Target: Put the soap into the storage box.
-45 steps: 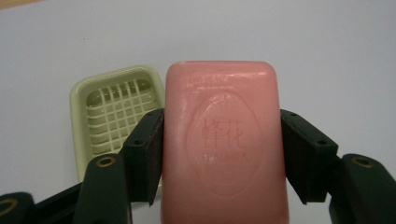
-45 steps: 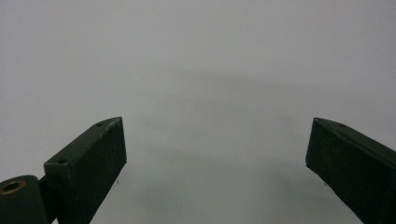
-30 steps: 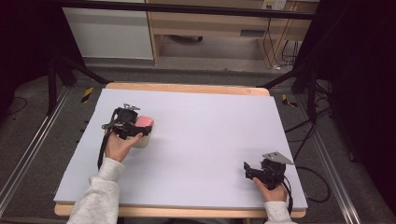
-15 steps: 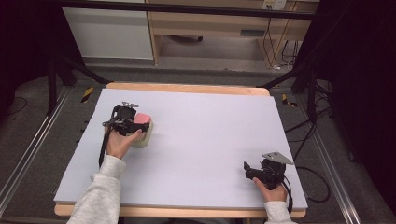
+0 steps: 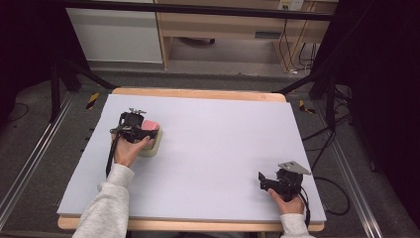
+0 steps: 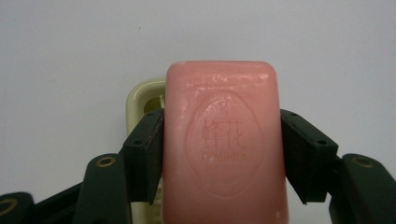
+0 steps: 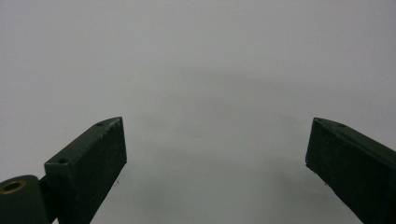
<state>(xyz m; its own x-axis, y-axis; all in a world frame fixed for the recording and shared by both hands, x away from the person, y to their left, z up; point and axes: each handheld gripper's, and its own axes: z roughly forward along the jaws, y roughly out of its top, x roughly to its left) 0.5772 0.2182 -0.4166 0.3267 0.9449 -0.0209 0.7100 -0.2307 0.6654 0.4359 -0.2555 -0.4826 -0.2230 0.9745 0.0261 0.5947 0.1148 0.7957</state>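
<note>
Left gripper view: left gripper point(image 6: 223, 158) clamped on pink soap bar point(image 6: 224, 140) just above cream soap dish point(image 5: 153, 144) on desk point(image 5: 223, 148), right gripper point(image 7: 215, 154) parted, idle; likely slip or off-centre landing if released tilted, slick soap.

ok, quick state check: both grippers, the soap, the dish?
left gripper: shut on the soap bar, just above the soap dish
soap bar: pink, clamped by its long sides, stamped face up
soap dish: cream, on the table under the bar, nothing seen in it
right gripper: open, holding nothing, low over the table
</note>
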